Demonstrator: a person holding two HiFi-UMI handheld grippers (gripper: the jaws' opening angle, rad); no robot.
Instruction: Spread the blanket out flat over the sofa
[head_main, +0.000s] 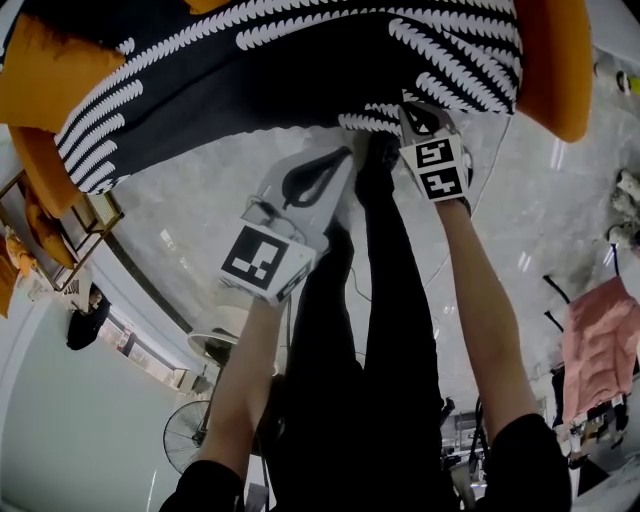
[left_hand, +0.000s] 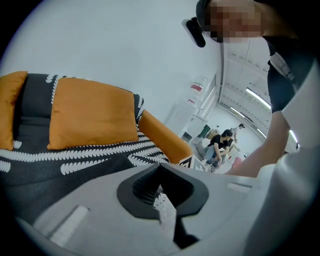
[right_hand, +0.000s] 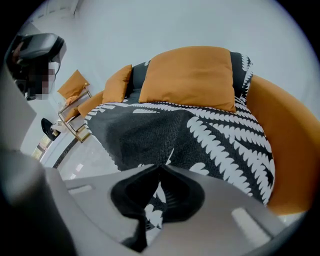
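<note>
Two grippers pinch one blanket on one sofa.
The left gripper (left_hand: 161, 194) and the right gripper (right_hand: 159, 192) each clamp the near edge of the black-and-white blanket (head_main: 300, 70), which lies over the orange sofa (head_main: 560, 70); two orange cushions (right_hand: 190, 77) lean at the far back.

The blanket (head_main: 300, 60), black with rows of white leaf-like marks, lies draped over the orange sofa (head_main: 555, 70) just ahead of both tools. Its near edge is pinched in the left gripper (head_main: 343, 152) and the right gripper (head_main: 412, 112). Beyond the jaws, orange cushions (right_hand: 190, 75) lean upright against the blanket-covered back.
</note>
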